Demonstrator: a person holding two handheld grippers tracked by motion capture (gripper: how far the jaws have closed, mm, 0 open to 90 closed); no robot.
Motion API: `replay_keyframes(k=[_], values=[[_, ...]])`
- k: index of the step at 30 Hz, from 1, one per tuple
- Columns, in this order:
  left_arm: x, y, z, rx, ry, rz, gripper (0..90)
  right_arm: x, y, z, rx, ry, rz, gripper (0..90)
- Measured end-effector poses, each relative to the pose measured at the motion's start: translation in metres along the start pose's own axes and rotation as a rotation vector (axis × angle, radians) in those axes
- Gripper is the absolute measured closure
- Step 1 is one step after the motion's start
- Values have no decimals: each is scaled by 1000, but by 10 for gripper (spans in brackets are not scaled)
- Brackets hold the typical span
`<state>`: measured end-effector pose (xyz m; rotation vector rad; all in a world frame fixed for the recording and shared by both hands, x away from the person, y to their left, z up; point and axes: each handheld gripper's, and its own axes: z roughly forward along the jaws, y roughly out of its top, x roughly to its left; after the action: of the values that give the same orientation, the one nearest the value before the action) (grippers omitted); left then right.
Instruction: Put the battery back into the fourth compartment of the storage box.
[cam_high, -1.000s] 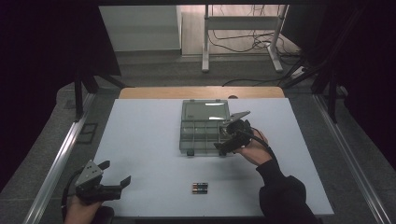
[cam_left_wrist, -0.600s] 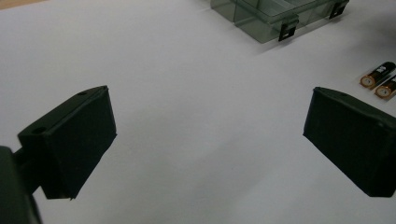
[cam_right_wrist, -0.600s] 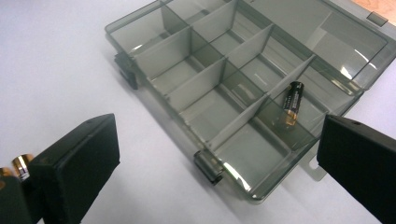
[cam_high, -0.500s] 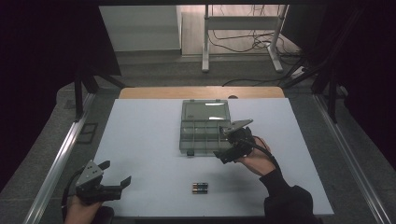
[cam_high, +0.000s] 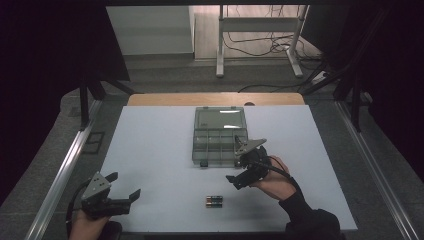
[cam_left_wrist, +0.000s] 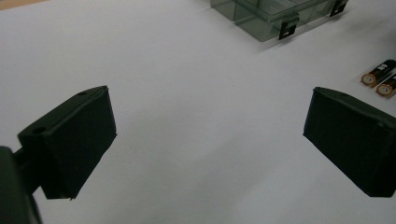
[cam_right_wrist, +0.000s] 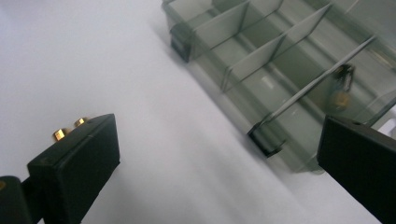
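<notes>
The right gripper, jaws wide and empty, could knock the 2 black gold-capped batteries just beside it, rolling them away.

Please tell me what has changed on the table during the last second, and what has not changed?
The right gripper has drawn back from the box toward the person and now hovers between the box and the batteries, its fingers open and empty. Nothing was taken or released. The left gripper, the box and the batteries stayed where they were.
</notes>
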<state>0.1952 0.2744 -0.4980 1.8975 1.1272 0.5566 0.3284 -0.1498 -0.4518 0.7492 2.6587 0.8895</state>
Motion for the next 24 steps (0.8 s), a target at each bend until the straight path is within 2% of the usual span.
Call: replay_keyframes(k=[7, 15, 16, 18, 20, 22, 24], values=[[0, 0, 0, -1, -2, -1, 28, 15, -3, 4, 13, 37, -26, 4], [0, 0, 0, 2, -4, -1, 29, 34, -2, 12, 41, 78, -74, 120], [0, 0, 0, 2, -5, 1, 29, 39, -2, 16, 56, 95, -89, 158], [0, 0, 0, 4, -5, 2, 29, 44, -1, 18, 67, 96, -98, 210], [0, 0, 0, 4, -4, 3, 29, 48, -1, 21, 74, 107, -112, 260], [0, 0, 1, 5, -5, 2, 30, 50, -1, 24, 86, 130, -130, 348], [0, 0, 1, 5, -5, 1, 30, 52, -1, 27, 104, 151, -148, 389]])
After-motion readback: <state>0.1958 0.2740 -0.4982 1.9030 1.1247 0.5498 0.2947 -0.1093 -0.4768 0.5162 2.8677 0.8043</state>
